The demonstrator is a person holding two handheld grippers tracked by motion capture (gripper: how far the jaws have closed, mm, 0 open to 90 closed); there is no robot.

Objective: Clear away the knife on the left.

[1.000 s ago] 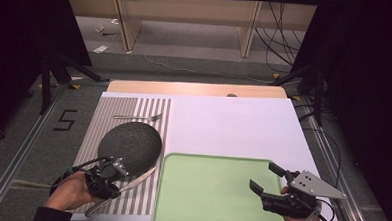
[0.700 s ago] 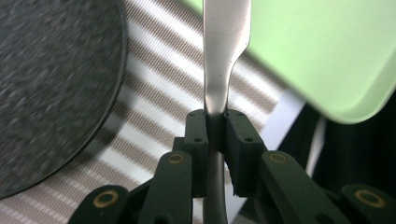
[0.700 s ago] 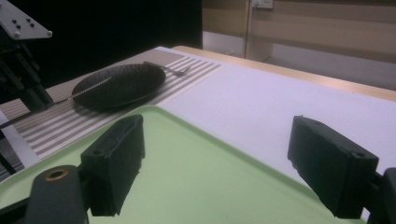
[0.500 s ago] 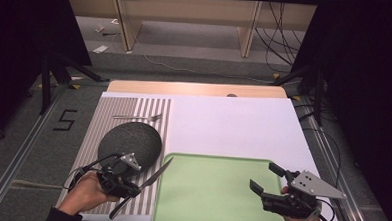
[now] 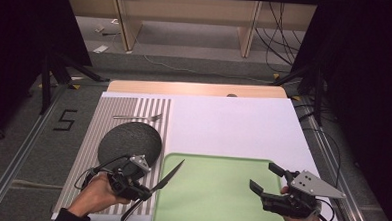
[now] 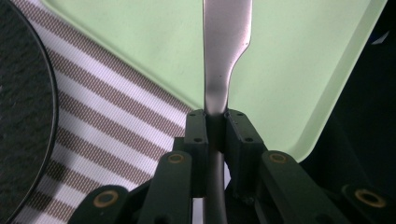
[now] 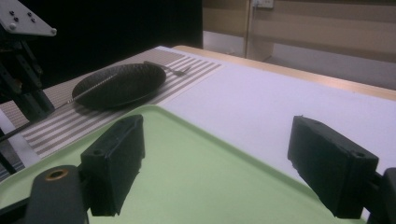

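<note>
A flat light-green plastic tray (image 5: 220,191) with a raised rim lies in the lower middle of the high view, on the white sheet covering the table (image 5: 233,124); nothing rests on its bare floor. Left of the tray, a brown-and-white striped cloth placemat (image 5: 93,136) carries a round dark grey textured plate (image 5: 130,143), also holding nothing, and a silver metal fork (image 5: 137,117) lies on the mat just above the plate in the frame.

At the lower left of the high view the left gripper (image 5: 139,188) is clenched on a silver metal table knife (image 5: 169,174), gripping it by the handle, with the blade pointing up and to the right over the tray's left rim. In the left gripper view the knife (image 6: 225,42) rises straight from between the closed jaws at the centre of the frame, the green tray (image 6: 303,60) behind it and the dark plate (image 6: 23,116) at the left edge.

At the lower right of the high view the right gripper (image 5: 265,181) is released, jaws spread wide over the tray's lower right corner. In the right gripper view its two black jaws stand well apart at the bottom of the frame, with the tray (image 7: 210,158) between them and the plate (image 7: 119,84) in the upper left
</note>
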